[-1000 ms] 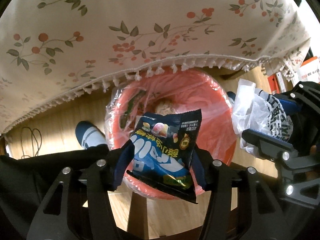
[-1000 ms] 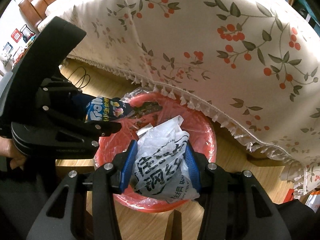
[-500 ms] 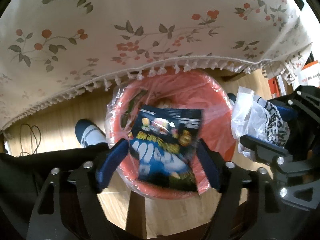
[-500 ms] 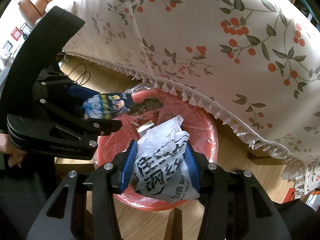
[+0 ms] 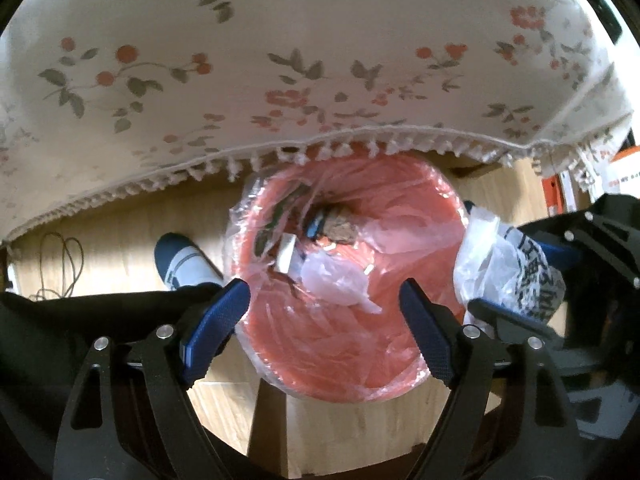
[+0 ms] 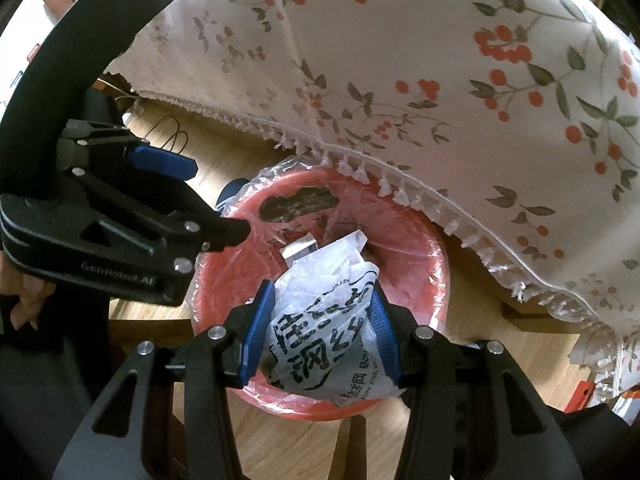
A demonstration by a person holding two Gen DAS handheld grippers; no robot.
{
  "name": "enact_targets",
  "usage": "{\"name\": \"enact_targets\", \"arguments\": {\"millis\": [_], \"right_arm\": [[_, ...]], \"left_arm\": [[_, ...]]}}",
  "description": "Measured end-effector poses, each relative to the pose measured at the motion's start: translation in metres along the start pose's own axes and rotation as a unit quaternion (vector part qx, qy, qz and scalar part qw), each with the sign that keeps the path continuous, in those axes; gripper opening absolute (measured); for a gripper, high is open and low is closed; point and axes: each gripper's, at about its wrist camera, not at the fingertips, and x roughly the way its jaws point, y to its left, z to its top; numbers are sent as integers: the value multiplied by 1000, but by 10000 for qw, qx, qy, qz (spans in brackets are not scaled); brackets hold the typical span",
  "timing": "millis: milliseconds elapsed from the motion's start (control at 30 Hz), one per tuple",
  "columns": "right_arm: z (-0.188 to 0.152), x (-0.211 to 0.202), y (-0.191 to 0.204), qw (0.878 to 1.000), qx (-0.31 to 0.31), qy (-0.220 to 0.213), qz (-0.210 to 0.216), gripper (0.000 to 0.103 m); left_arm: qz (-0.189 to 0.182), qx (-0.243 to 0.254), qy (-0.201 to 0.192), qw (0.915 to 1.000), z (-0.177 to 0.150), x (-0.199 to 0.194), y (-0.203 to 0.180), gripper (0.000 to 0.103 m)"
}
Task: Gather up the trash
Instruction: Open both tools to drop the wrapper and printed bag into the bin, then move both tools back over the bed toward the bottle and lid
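Below the fringed hem of a floral tablecloth [image 5: 280,60], on a wooden floor [image 5: 120,232]: one red bin [image 5: 400,376] lined with a clear plastic liner [image 5: 240,232], its far rim tucked partly under the cloth. Contents visible from above: a crumpled clear plastic piece [image 5: 332,280], a small white carton [image 5: 285,254], a brownish lump [image 5: 338,230] deep at the centre, a dark printed wrapper [image 6: 298,204] against the inner wall; other scraps too small to tell. Left gripper [image 5: 324,308]: pointing down over the bin mouth, blue pads spread wide apart, nothing between them. Right gripper [image 6: 320,328]: angled down over the near rim of the bin, blue pads pressed on either side of a white plastic bag [image 6: 320,328] printed with black characters; the bag is bunched between them and hangs above the bin opening. Also present: a navy and white shoe [image 5: 180,260] on the floor just beside the bin, a looped cable [image 5: 60,256] near the cloth edge, a hand [image 6: 24,304] at the left gripper's grip.
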Motion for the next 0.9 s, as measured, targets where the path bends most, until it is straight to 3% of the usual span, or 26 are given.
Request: {"name": "enact_targets", "arguments": {"millis": [467, 600, 900], "right_arm": [[1, 2, 2, 10000, -68, -10, 23, 54], [1, -1, 3, 9999, -82, -93, 1, 73], [0, -9, -2, 9997, 39, -229, -77, 91]], "left_arm": [[27, -231, -41, 9997, 1, 0, 10, 81], [29, -254, -45, 9997, 1, 1, 10, 81], [48, -264, -75, 9996, 1, -1, 10, 81]]}}
